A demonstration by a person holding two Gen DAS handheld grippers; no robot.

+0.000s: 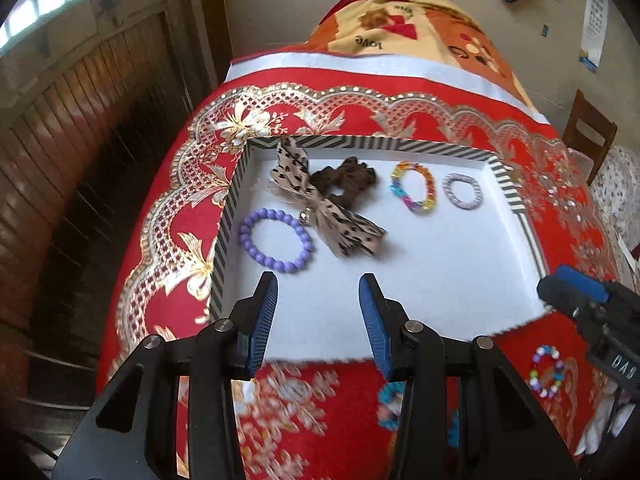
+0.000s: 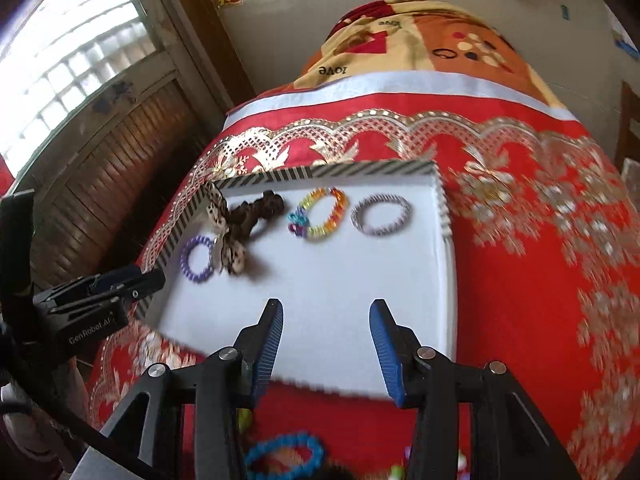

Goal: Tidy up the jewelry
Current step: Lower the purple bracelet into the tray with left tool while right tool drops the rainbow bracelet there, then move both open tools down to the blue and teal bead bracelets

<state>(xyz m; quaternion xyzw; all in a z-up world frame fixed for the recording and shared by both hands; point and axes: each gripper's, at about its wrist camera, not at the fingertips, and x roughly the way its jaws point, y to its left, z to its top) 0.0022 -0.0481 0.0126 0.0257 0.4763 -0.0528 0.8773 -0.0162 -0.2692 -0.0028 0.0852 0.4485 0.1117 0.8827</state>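
A shallow white tray with a striped rim (image 1: 236,192) (image 2: 360,169) lies on the red tablecloth. In it are a purple bead bracelet (image 1: 275,240) (image 2: 197,258), a leopard-print bow (image 1: 320,208) (image 2: 228,236), a brown scrunchie (image 1: 344,182) (image 2: 260,205), a rainbow chain bracelet (image 1: 414,188) (image 2: 320,216) and a silver bracelet (image 1: 463,192) (image 2: 381,214). My left gripper (image 1: 318,292) is open and empty over the tray's near side. My right gripper (image 2: 326,320) is open and empty over the tray's near edge. A blue bracelet (image 2: 286,458) (image 1: 390,404) and a multicoloured bead bracelet (image 1: 547,372) lie on the cloth in front of the tray.
The red and gold cloth (image 1: 168,216) (image 2: 540,260) covers a table beside a wooden door (image 1: 80,128). A patterned blanket (image 1: 400,28) lies beyond the table. A wooden chair (image 1: 588,132) stands at the right. The right gripper shows in the left wrist view (image 1: 576,292), the left gripper in the right wrist view (image 2: 120,284).
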